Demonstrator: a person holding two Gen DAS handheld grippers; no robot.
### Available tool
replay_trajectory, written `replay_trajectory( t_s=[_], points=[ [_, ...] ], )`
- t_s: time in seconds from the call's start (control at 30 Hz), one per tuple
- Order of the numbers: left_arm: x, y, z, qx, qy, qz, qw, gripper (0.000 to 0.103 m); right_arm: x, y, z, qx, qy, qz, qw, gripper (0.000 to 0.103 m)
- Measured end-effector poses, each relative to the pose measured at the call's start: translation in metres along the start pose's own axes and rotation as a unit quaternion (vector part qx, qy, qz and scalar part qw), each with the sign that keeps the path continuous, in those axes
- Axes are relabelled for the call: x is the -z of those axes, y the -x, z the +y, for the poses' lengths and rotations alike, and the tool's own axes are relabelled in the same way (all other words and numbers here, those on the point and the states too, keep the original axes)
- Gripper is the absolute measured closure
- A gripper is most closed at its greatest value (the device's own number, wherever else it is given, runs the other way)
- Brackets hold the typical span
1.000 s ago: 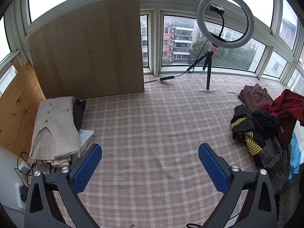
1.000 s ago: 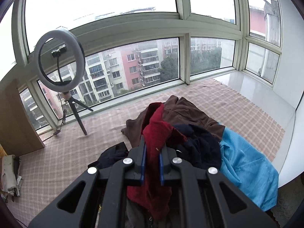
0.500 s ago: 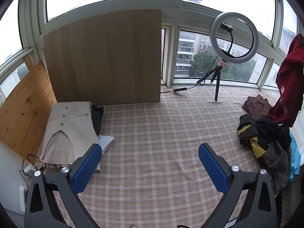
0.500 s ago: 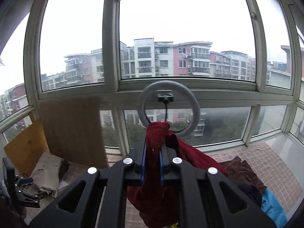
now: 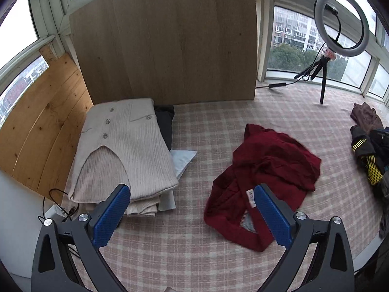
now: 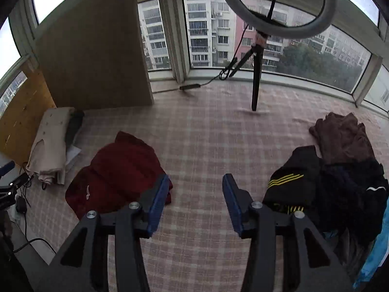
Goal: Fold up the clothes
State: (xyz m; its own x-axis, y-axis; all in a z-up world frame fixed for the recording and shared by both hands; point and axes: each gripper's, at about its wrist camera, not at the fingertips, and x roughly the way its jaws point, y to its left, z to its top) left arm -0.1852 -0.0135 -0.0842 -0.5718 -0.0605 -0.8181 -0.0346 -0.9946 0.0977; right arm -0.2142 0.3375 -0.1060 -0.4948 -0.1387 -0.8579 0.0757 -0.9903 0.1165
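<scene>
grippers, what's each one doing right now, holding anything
Left gripper: open, holding nothing, above the checked cloth beside the red garment.
Right gripper: open, holding nothing; the red garment lies on the cloth.

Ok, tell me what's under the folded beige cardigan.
Under the beige cardigan lie more folded beige knitwear, a pale blue garment and a black garment poking out beside it. How many pieces are stacked is hidden.

You had open checked cloth (image 6: 206, 146) between the crumpled red garment (image 6: 119, 170) on your left and the heap of dark clothes (image 6: 340, 175) on your right. The folded stack (image 5: 121, 150) and the wooden board (image 5: 165, 41) closed off the far left. The ring light's tripod (image 6: 256, 82) stood by the window at the back.
</scene>
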Motion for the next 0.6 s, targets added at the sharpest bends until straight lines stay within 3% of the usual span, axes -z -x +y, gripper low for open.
replay_trajectory(
  t_s=[0.07, 0.2, 0.3, 0.5, 0.6],
  points=[
    [0.002, -0.020, 0.003, 0.000, 0.003, 0.021, 0.9998, 0.001, 0.005, -0.025, 0.005, -0.034, -0.005, 0.027, 0.999, 0.057],
    [0.013, -0.045, 0.014, 0.008, 0.022, 0.045, 0.9987, 0.001, 0.003, -0.057, 0.064, -0.081, 0.053, 0.045, 0.994, 0.056],
    [0.024, -0.062, 0.022, 0.009, 0.027, 0.070, 0.9971, 0.001, -0.006, -0.088, 0.113, -0.111, 0.111, 0.060, 0.986, 0.045],
    [0.038, -0.081, 0.025, 0.003, 0.020, 0.095, 0.9953, 0.001, -0.023, -0.139, 0.192, -0.090, 0.210, 0.077, 0.970, 0.045],
    [0.042, -0.089, 0.024, -0.003, 0.012, 0.100, 0.9949, 0.001, -0.028, -0.158, 0.214, -0.114, 0.235, 0.093, 0.961, 0.044]
  ],
)
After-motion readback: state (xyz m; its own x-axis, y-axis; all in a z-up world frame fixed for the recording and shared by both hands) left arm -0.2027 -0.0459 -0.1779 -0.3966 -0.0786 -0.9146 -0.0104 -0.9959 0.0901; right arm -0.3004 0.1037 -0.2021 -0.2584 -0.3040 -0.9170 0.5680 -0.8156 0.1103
